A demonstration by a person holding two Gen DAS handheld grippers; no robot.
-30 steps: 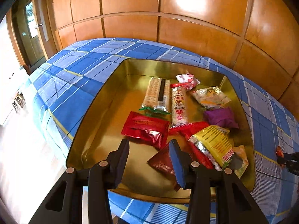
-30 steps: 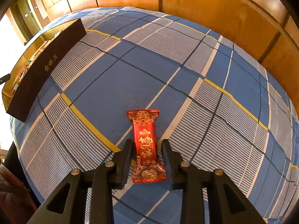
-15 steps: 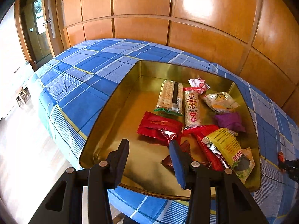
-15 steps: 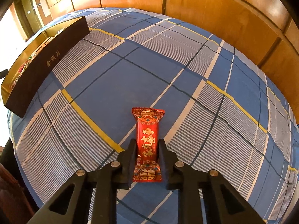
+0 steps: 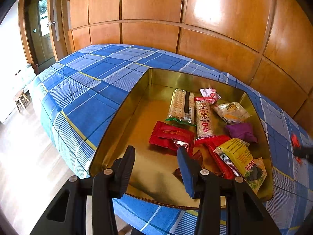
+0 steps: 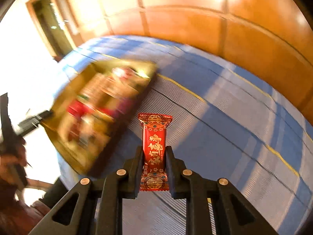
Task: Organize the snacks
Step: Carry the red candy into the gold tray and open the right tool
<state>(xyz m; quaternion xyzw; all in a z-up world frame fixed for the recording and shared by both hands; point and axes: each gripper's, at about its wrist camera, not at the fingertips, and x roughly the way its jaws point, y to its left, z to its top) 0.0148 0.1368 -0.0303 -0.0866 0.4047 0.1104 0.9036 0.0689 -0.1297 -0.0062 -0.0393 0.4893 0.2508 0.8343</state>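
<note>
Starting at the far left of the left wrist view: looking past a small wooden stool on a pale floor and across a blue checked cloth covering the bed-like surface, with wood panelling closing off the back.

Holding the left gripper above the near rim of the gold tin, pointing it down into the bare left part of the tin floor. Keeping its jaws released and standing apart, gripping nothing, touching no snack.

Finding the snacks crowding the right half of the tin. Reading them from left to right:
- noticing a red packet lying flat, nearest the gripper's right finger;
- passing a long cracker pack behind it, lying lengthwise;
- meeting a slim bar with a chipmunk and red hearts just beside the crackers;
- spotting a small pink-and-white wrapper at the back wall;
- taking in a clear bag with yellow contents, a purple packet in front of it, and a yellow foil packet overlapping red wrappers near the front right corner.

Moving on to the right wrist view: seeing the tin only as a smeared gold shape at left, with a hand at the picture's left edge gripping the other tool's handle.

Clenching the right gripper on a red snack bar with gold characters, pinching its lower half from both sides, the bar sticking out forward between the fingers. Carrying it clear of the cloth, to the right of the tin and outside it.
</note>
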